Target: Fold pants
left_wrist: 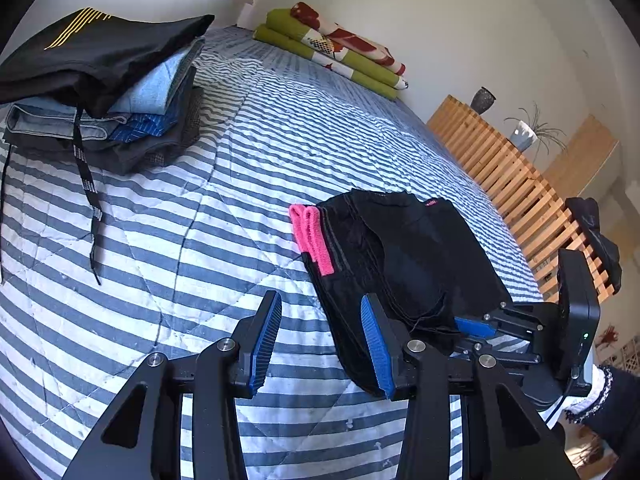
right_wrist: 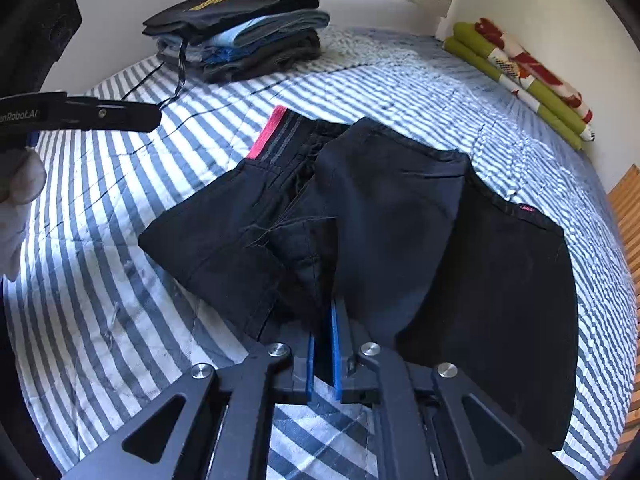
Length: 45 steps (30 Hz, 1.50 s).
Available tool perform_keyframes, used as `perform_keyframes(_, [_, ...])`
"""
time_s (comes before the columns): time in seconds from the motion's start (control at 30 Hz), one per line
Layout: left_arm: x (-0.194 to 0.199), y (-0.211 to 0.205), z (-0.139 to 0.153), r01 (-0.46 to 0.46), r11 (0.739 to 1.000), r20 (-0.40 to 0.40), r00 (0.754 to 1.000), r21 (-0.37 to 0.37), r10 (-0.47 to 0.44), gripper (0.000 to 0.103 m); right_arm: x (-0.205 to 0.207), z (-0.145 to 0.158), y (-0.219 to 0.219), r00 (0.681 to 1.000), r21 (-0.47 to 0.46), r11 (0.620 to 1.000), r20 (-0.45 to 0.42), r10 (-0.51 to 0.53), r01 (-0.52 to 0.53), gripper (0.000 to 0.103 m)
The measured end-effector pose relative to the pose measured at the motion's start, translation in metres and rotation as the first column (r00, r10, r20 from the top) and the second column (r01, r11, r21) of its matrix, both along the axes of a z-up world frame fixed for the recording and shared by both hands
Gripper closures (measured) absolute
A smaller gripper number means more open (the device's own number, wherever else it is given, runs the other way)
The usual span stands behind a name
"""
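Note:
Black pants (right_wrist: 400, 220) with a pink waistband (right_wrist: 264, 132) lie partly folded on the striped bedspread (right_wrist: 120, 280). My right gripper (right_wrist: 325, 320) is shut on a fold of the pants at their near edge. In the left wrist view the pants (left_wrist: 400, 264) lie right of centre, and the right gripper (left_wrist: 472, 326) holds their right end. My left gripper (left_wrist: 322, 344) is open just above the bed. Its right finger (left_wrist: 378, 348) stands against the pants' near-left edge, with only bedspread between the pads. From the right wrist view the left gripper (right_wrist: 154, 118) is at far left, held by a gloved hand (right_wrist: 20, 184).
A stack of folded clothes (left_wrist: 104, 92) with a dangling black drawstring (left_wrist: 86, 184) sits at the far left of the bed. A folded green floral blanket (left_wrist: 336, 48) lies by the far wall. A slatted wooden frame (left_wrist: 512, 184) runs along the bed's right side.

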<state>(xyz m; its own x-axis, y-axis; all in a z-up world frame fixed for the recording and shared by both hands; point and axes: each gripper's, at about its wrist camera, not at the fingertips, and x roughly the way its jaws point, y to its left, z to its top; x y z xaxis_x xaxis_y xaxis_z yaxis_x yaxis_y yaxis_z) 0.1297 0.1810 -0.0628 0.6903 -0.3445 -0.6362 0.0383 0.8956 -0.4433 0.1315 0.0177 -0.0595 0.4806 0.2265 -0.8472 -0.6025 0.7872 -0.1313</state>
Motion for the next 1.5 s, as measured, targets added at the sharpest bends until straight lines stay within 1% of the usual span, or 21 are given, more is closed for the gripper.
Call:
perform_keyframes(0.07, [0.001, -0.005, -0.001, 0.017, 1.000, -0.004, 1.000, 0.005, -0.017, 0.056, -0.003, 0.008, -0.009, 1.000, 0.035, 0.999, -0.015, -0.001, 0.001, 0.077])
perform_keyframes(0.13, [0.002, -0.010, -0.002, 0.029, 0.999, -0.006, 1.000, 0.017, -0.029, 0.056, -0.008, 0.021, -0.024, 0.998, 0.131, 0.991, -0.058, 0.014, -0.007, 0.059])
perform_keyframes(0.23, [0.003, -0.016, 0.001, 0.037, 0.999, -0.004, 0.999, 0.010, -0.036, 0.056, -0.018, 0.044, -0.059, 0.993, 0.286, 0.958, -0.105, 0.051, -0.019, 0.059])
perform_keyframes(0.27, [0.005, -0.019, 0.004, 0.041, 0.999, -0.003, 0.999, 0.002, -0.041, 0.056, -0.019, 0.049, -0.067, 0.993, 0.304, 0.953, -0.105, 0.045, -0.011, 0.059])
perform_keyframes(0.33, [0.010, -0.029, 0.013, 0.069, 0.998, 0.009, 0.998, -0.012, -0.069, 0.056, -0.015, 0.062, -0.093, 0.995, 0.351, 0.936, -0.096, -0.007, 0.041, 0.059])
perform_keyframes(0.4, [0.022, -0.048, 0.023, 0.102, 0.995, 0.017, 0.995, 0.010, -0.102, 0.056, 0.003, 0.066, -0.122, 0.989, 0.373, 0.918, -0.100, -0.108, 0.138, 0.059])
perform_keyframes(0.47, [0.040, -0.072, 0.031, 0.143, 0.989, 0.012, 0.990, 0.022, -0.143, 0.056, 0.027, 0.058, -0.146, 0.968, 0.366, 0.897, -0.138, -0.210, 0.247, 0.059])
perform_keyframes(0.5, [0.051, -0.086, 0.032, 0.181, 0.983, 0.005, 0.983, 0.003, -0.181, 0.055, 0.043, 0.045, -0.159, 0.951, 0.360, 0.883, -0.183, -0.250, 0.301, 0.059])
perform_keyframes(0.57, [0.071, -0.112, 0.031, 0.234, 0.972, -0.014, 0.972, -0.027, -0.235, 0.055, 0.059, 0.024, -0.171, 0.931, 0.346, 0.874, -0.253, -0.262, 0.340, 0.060])
perform_keyframes(0.63, [0.092, -0.141, 0.021, 0.306, 0.952, -0.041, 0.951, -0.030, -0.307, 0.055, 0.073, -0.001, -0.182, 0.908, 0.220, 0.889, -0.224, -0.354, 0.401, 0.067])
perform_keyframes(0.67, [0.103, -0.152, 0.012, 0.312, 0.950, -0.071, 0.948, -0.002, -0.311, 0.055, 0.080, -0.016, -0.193, 0.883, 0.162, 0.878, -0.225, -0.412, 0.451, 0.070])
perform_keyframes(0.73, [0.121, -0.169, -0.016, 0.304, 0.947, -0.179, 0.942, 0.104, -0.283, 0.056, 0.088, -0.025, -0.225, 0.848, 0.250, 0.821, -0.300, -0.437, 0.512, 0.084])
perform_keyframes(0.77, [0.125, -0.172, -0.026, 0.304, 0.942, -0.204, 0.940, 0.143, -0.272, 0.056, 0.089, -0.024, -0.235, 0.829, 0.280, 0.795, -0.348, -0.438, 0.538, 0.084])
perform_keyframes(0.83, [0.127, -0.163, -0.031, 0.276, 0.952, -0.198, 0.948, 0.132, -0.248, 0.057, 0.086, -0.012, -0.252, 0.826, 0.352, 0.757, -0.360, -0.434, 0.551, 0.081])
perform_keyframes(0.9, [0.129, -0.159, -0.022, 0.247, 0.962, -0.182, 0.957, 0.112, -0.225, 0.057, 0.085, 0.004, -0.261, 0.844, 0.395, 0.751, -0.336, -0.418, 0.529, 0.079])
perform_keyframes(1.0, [0.139, -0.167, -0.008, 0.259, 0.957, -0.146, 0.960, 0.134, -0.239, 0.056, 0.096, 0.016, -0.259, 0.876, 0.455, 0.754, -0.326, -0.355, 0.474, 0.079])
perform_keyframes(1.13, [0.172, -0.182, -0.003, 0.286, 0.950, -0.143, 0.953, 0.126, -0.268, 0.056, 0.123, 0.015, -0.240, 0.900, 0.438, 0.791, -0.293, -0.324, 0.427, 0.079])
perform_keyframes(1.3, [0.214, -0.186, -0.022, 0.252, 0.954, -0.186, 0.957, 0.160, -0.222, 0.056, 0.167, -0.001, -0.217, 0.899, 0.459, 0.783, -0.327, -0.292, 0.421, 0.079])
perform_keyframes(1.37, [0.218, -0.183, -0.027, 0.261, 0.952, -0.188, 0.955, 0.161, -0.230, 0.056, 0.184, -0.010, -0.210, 0.889, 0.403, 0.800, -0.306, -0.340, 0.445, 0.079])
perform_keyframes(1.43, [0.217, -0.179, -0.027, 0.266, 0.945, -0.186, 0.955, 0.191, -0.232, 0.060, 0.204, -0.028, -0.214, 0.853, 0.336, 0.794, -0.333, -0.403, 0.506, 0.088])
perform_keyframes(1.5, [0.212, -0.175, -0.027, 0.274, 0.939, -0.185, 0.954, 0.207, -0.237, 0.061, 0.207, -0.030, -0.219, 0.845, 0.351, 0.777, -0.339, -0.415, 0.522, 0.094])
